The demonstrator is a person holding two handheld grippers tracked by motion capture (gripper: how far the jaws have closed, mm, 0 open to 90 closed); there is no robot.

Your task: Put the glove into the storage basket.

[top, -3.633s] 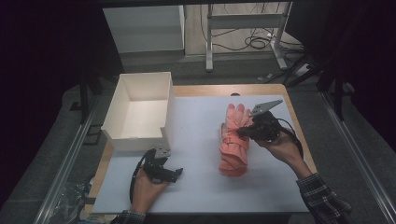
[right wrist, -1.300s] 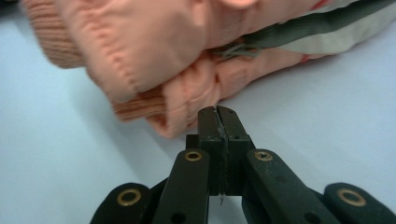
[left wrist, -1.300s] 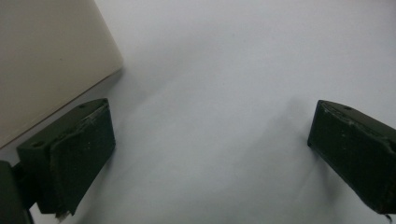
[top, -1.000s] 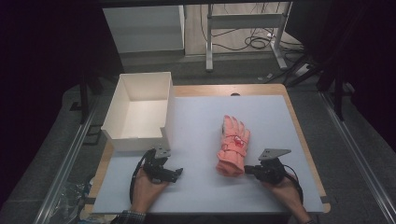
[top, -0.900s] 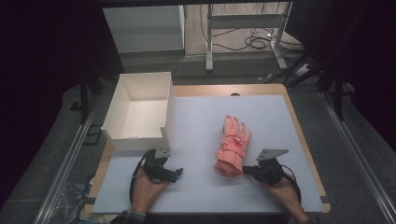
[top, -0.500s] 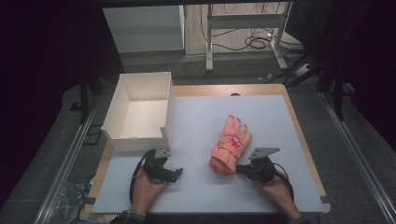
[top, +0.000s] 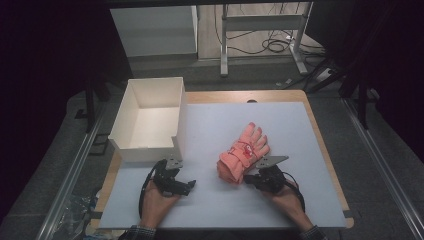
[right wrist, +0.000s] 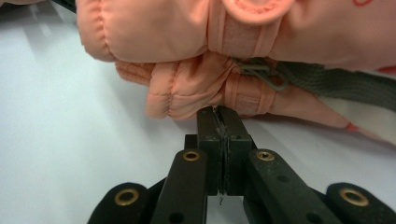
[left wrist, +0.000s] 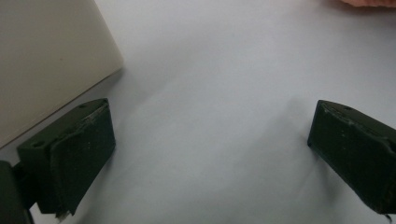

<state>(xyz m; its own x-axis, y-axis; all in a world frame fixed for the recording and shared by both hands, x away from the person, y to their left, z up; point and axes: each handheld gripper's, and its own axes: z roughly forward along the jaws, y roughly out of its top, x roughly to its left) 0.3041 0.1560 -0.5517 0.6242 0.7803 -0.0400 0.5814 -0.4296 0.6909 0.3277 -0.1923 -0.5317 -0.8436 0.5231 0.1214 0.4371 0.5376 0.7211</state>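
A padded salmon-pink glove (top: pixel 245 152) lies on the white table sheet, fingers pointing up and to the right, cuff toward the person. My right gripper (top: pixel 248 179) sits at the cuff's right side. In the right gripper view its jaws are pressed flat together, and the right gripper (right wrist: pixel 217 114) touches the lower cuff fold of the glove (right wrist: pixel 187 37). I cannot tell whether any fabric is pinched. My left gripper (top: pixel 187 185) rests on the sheet near the front left, open, and in its own view the left gripper (left wrist: pixel 210 121) has only bare sheet between its jaws.
An open white box (top: pixel 145 150) stands at the left, its front wall just beyond the left gripper, and the box (left wrist: pixel 46 60) shows in the left gripper view too. The wooden table edge (top: pixel 325 150) borders the sheet on the right. Table legs and cables lie beyond.
My right gripper has slid left along the front of the sheet. The glove's cuff has swung left with it, so the fingers now tilt to the right. The left gripper has not moved.
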